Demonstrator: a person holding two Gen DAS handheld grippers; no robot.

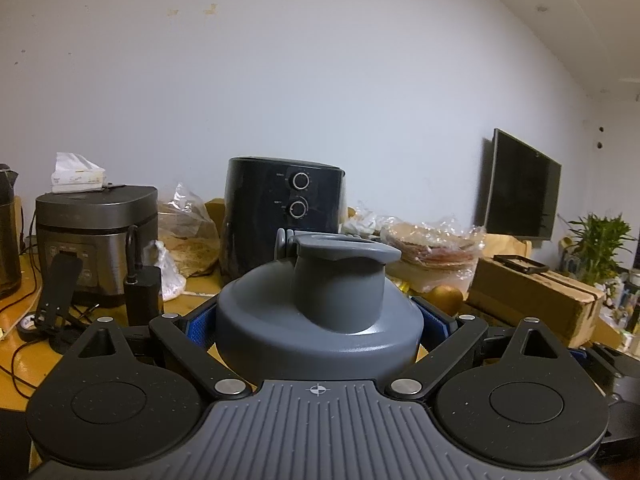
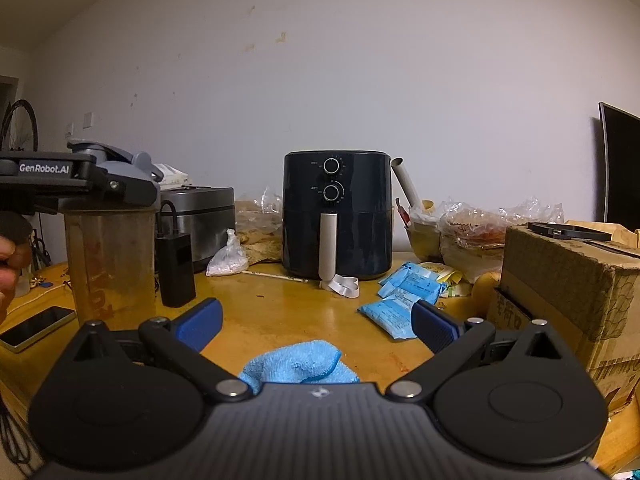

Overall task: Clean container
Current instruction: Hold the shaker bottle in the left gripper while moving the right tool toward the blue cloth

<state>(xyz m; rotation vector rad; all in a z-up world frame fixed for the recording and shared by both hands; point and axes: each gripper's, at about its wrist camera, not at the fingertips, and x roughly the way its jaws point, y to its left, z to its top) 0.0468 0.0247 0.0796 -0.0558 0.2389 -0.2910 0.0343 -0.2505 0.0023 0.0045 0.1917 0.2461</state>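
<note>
Left gripper [image 1: 318, 322] pinches the grey lid [image 1: 320, 312] of a murky, stained shaker [image 2: 110, 264]. Right gripper [image 2: 316, 326] spread, blue cloth [image 2: 298, 364] at 6 o'clock.

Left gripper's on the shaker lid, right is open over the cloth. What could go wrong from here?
1. The left gripper clamps only the grey plastic lid; if it loosens, the translucent brown shaker cup might drop.
2. Swinging the cup may topple the black power bank beside it.
3. The open right gripper may snag the blue microfibre cloth badly.
</note>
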